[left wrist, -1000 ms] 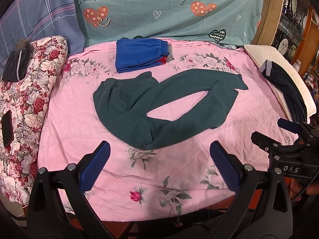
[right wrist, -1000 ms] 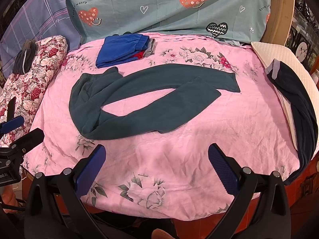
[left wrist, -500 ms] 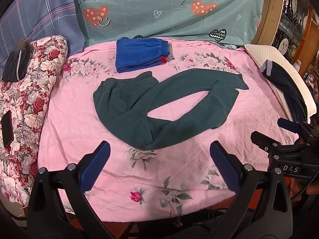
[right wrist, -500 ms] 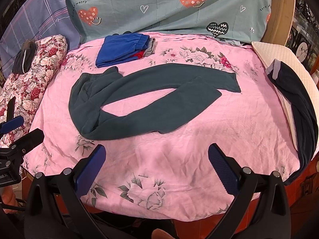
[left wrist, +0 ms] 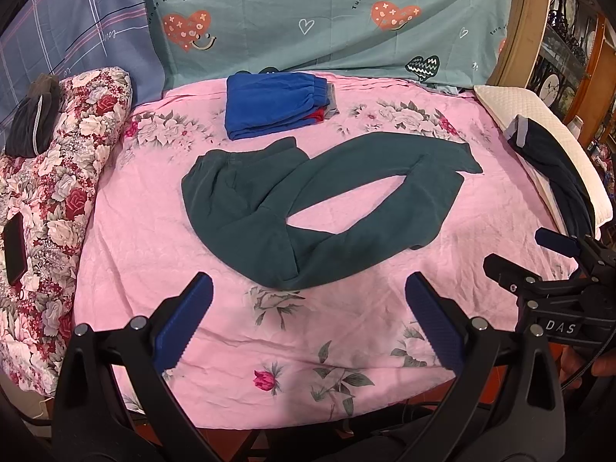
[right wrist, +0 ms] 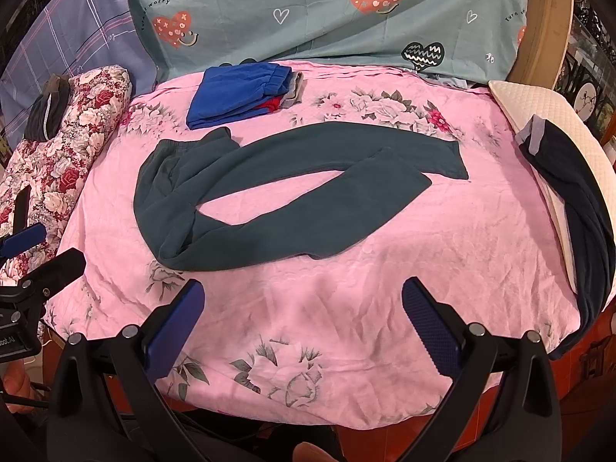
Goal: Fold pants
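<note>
I see no change: both hand-held grippers, left (left wrist: pixel 304 308) and right (right wrist: pixel 302 308), stay spread apart, seemingly short of the unfolded dark green fleece pants (left wrist: pixel 308 208).

Your right gripper (right wrist: pixel 302 310) hovers over the near edge of the pink sheet (right wrist: pixel 442 238), jaws spread wide, empty. Dark green pants (right wrist: pixel 246 231) lie unfolded ahead, waist left, legs crossing right. Left gripper (right wrist: pixel 34 254) at far left.

Folded blue shorts (left wrist: pixel 275 104), floral quilt (left wrist: pixel 57 177), white pillow (left wrist: pixel 539 123), teal heart-print sheet (left wrist: pixel 327 19)
</note>
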`<state>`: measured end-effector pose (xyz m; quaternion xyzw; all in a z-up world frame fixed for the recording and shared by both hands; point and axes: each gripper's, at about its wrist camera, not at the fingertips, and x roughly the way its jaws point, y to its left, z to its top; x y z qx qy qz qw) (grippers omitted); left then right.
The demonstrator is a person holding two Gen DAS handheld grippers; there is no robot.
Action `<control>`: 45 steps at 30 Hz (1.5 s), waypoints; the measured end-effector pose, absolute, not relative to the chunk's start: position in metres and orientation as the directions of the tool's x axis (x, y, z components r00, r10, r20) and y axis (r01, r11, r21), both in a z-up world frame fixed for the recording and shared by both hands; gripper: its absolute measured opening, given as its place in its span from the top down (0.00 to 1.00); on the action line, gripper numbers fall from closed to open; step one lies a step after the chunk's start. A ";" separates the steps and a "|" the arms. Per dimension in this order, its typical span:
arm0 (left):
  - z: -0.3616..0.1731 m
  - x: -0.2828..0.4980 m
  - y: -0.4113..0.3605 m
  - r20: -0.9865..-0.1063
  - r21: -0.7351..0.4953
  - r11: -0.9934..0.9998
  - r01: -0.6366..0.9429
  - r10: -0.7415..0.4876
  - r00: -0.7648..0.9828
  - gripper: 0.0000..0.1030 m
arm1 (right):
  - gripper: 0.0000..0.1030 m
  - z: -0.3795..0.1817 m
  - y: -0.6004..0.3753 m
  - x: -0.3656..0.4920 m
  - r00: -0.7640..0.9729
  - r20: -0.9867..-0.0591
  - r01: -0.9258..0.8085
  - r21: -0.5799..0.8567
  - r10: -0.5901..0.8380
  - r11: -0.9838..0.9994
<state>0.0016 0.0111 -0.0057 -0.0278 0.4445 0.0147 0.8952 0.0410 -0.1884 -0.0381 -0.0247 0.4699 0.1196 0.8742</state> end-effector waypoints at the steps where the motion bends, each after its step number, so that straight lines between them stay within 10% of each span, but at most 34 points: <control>1: -0.006 0.002 0.011 -0.796 -0.037 0.998 -0.051 0.002 0.605 0.02 | 0.01 -0.038 -0.188 0.041 0.530 -0.828 -0.233 0.068 0.185 0.970; 45: -0.030 0.026 0.032 -0.851 -0.005 0.997 -0.079 0.037 0.524 0.02 | 0.01 -0.091 -0.215 0.090 0.457 -0.879 -0.097 0.102 0.135 0.990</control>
